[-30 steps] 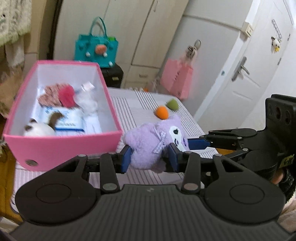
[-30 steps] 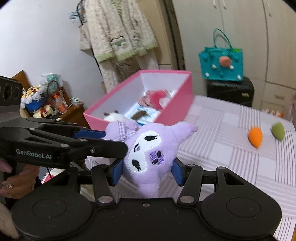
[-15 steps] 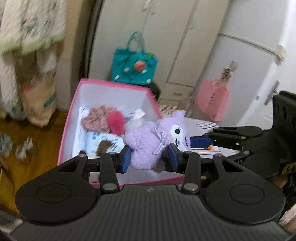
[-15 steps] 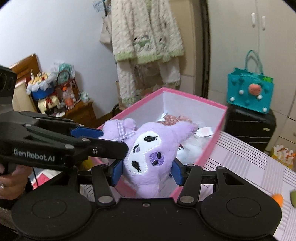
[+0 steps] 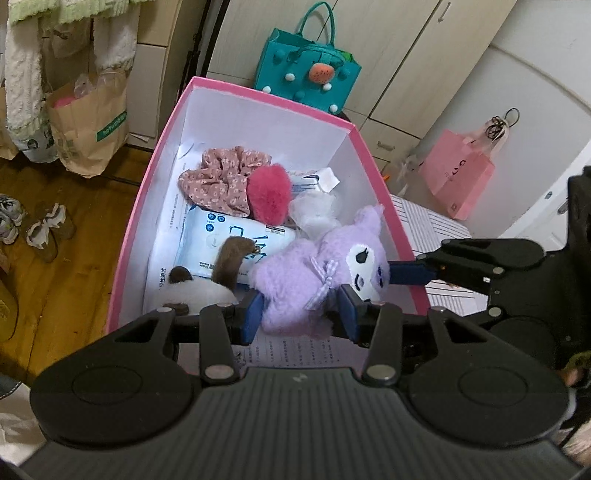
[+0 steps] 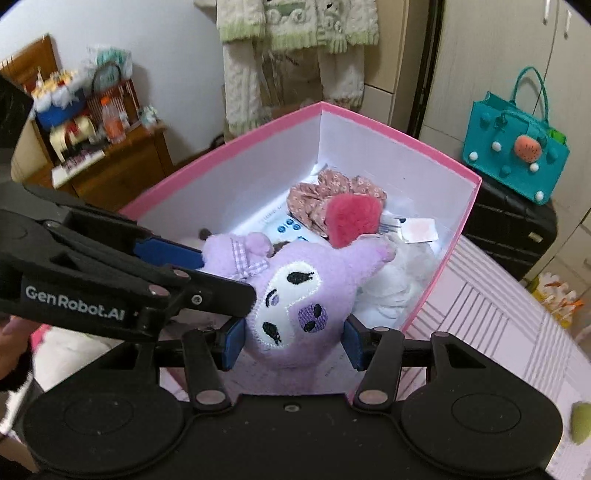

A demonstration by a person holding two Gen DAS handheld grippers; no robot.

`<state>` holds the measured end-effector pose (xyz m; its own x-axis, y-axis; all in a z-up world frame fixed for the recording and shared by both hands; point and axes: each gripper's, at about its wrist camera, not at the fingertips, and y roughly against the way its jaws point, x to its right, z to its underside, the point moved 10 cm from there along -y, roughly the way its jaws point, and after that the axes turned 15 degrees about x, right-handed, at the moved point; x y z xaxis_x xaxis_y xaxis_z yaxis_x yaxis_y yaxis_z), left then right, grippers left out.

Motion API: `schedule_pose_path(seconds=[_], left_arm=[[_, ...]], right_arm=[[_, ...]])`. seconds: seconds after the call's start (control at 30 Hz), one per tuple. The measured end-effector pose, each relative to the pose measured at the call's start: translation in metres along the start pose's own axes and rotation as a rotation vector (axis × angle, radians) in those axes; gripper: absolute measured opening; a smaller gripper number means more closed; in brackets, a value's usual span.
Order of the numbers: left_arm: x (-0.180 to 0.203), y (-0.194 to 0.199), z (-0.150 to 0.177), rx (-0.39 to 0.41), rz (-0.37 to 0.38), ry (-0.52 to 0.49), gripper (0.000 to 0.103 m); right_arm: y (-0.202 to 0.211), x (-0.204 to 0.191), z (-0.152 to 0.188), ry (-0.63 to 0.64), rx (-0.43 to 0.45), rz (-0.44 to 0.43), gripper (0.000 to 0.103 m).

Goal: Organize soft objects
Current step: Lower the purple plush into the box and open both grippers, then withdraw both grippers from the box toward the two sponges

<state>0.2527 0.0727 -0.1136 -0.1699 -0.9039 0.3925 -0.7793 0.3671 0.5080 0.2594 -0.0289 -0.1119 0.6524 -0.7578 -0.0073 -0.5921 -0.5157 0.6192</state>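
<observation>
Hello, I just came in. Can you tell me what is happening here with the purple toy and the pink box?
A person is tidying soft things into the pink box. Both hand-held grippers grip one purple plush toy: the left hand-held gripper clamps its body, the right hand-held gripper clamps its head. The toy is held over the open box, not yet released. Inside already lie a floral scrunchie, a pink pompom and a tissue pack.

Wooden floor, pale cupboards, white wall.
</observation>
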Motion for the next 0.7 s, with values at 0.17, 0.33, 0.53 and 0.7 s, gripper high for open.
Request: schedule_pose_path(seconds=[0.17, 0.33, 0.53, 0.7], left_arm=[[0.003, -0.011, 0.003, -0.010, -0.039, -0.056, 0.045], [-0.001, -0.010, -0.002, 0.021, -0.108, -0.124, 0.046], [-0.005, 0.006, -0.006, 0.039, -0.095, -0.117, 0.049], [0.001, 0.024, -0.009, 0.059, -0.075, -0.154, 0.050]], right_arm=[[-0.006, 0.001, -0.001, 0.095, -0.048, 0.052, 0.063], [0.003, 0.004, -0.003, 0.134, -0.007, 0.065, 0.064], [0.038, 0.007, -0.006, 0.041, 0.121, 0.009, 0.064], [0.074, 0.008, -0.006, -0.027, 0.195, -0.024, 0.064]])
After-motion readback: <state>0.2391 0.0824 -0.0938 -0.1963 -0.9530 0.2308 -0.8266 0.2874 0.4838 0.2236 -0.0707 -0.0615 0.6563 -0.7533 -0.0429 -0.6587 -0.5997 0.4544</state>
